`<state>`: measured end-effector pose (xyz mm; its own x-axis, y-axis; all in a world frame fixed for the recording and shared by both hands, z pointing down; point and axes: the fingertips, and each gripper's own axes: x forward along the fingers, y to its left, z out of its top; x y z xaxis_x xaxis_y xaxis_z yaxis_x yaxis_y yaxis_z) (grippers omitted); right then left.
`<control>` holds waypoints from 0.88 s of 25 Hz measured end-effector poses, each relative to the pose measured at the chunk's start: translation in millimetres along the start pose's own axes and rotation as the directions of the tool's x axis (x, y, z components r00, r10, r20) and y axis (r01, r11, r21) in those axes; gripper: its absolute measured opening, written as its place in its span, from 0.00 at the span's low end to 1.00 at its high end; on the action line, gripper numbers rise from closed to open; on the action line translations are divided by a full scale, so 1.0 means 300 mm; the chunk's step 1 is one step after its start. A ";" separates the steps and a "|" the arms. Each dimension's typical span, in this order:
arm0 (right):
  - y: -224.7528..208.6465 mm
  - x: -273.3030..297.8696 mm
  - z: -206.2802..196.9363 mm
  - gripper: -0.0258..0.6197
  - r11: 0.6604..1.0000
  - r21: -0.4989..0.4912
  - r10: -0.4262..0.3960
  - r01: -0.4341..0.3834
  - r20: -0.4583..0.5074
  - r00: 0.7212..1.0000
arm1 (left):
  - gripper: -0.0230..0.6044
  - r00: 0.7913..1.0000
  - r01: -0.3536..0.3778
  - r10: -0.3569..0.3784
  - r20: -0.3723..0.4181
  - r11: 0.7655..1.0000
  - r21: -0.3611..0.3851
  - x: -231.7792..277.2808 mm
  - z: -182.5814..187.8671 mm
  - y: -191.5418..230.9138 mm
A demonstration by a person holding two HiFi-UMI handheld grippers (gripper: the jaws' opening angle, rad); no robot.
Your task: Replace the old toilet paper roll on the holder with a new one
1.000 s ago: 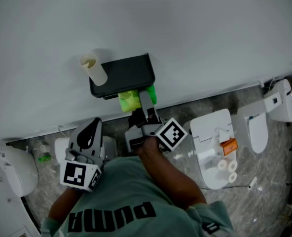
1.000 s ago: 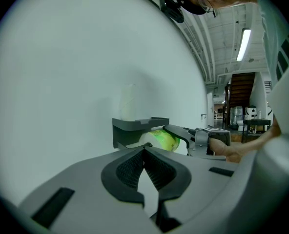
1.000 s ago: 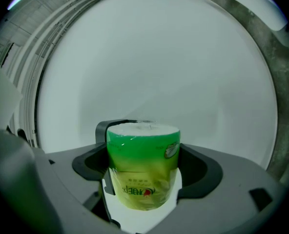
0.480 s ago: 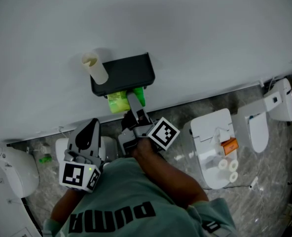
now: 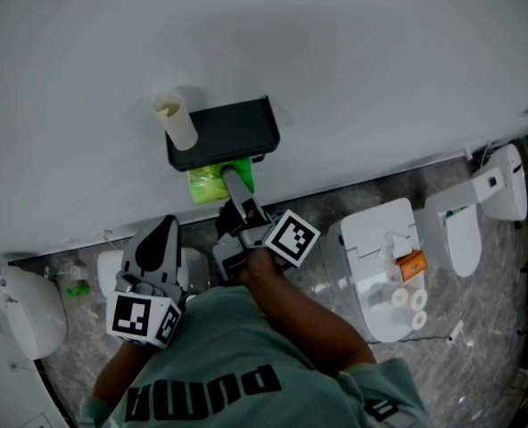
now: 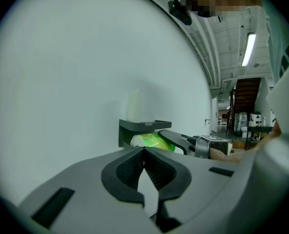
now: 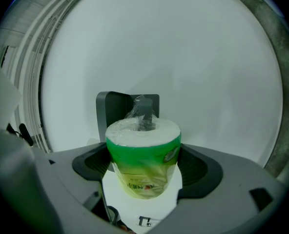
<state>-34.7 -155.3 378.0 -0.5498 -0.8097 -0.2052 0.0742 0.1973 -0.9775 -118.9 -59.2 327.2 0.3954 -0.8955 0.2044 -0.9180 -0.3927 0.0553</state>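
Right gripper view: the right gripper (image 7: pixel 143 172) clamps a green-wrapped white toilet paper roll (image 7: pixel 143 143) close to the dark grey wall holder (image 7: pixel 108 112); the left gripper (image 6: pixel 144 165) is closed, empty.

One holder (image 5: pixel 230 132), one wrapped roll (image 5: pixel 207 185) (one bare tube (image 5: pixel 176 121)).

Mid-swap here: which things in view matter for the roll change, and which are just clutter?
Job: green-wrapped new roll, in right gripper; black wall holder; bare cardboard tube on its top.
Clutter: white toilets on floor; orange item on one.
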 end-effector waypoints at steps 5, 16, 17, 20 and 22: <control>-0.004 -0.041 0.005 0.70 1.000 0.014 0.000 0.000 0.002 1.000 | 0.04 1.000 0.003 -0.003 0.004 1.000 -0.014 -0.003 -0.004 0.000; 0.057 -0.124 -0.015 0.70 0.999 -0.051 -0.001 0.000 -0.018 1.000 | 0.04 0.998 0.055 -0.053 0.032 0.998 -0.044 0.005 -0.012 -0.033; 0.067 -0.134 -0.019 0.70 0.998 -0.063 0.000 -0.002 -0.022 1.000 | 0.04 0.998 0.060 -0.059 0.037 0.997 -0.047 0.005 -0.012 -0.037; 0.105 -0.164 -0.032 0.70 0.992 -0.130 0.001 -0.006 -0.039 0.999 | 0.04 0.996 0.078 -0.075 0.051 0.995 -0.055 0.005 -0.007 -0.051; 0.132 -0.186 -0.042 0.70 0.979 -0.203 -0.012 0.000 -0.055 0.998 | 0.04 0.995 0.087 -0.084 0.058 0.994 -0.059 0.005 -0.006 -0.059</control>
<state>-11.7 -95.4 351.3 -0.5952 -0.7806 -0.1907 -0.0964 0.3050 -0.9475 -102.3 -53.1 328.4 0.4721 -0.8701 0.1416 -0.8802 -0.4564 0.1304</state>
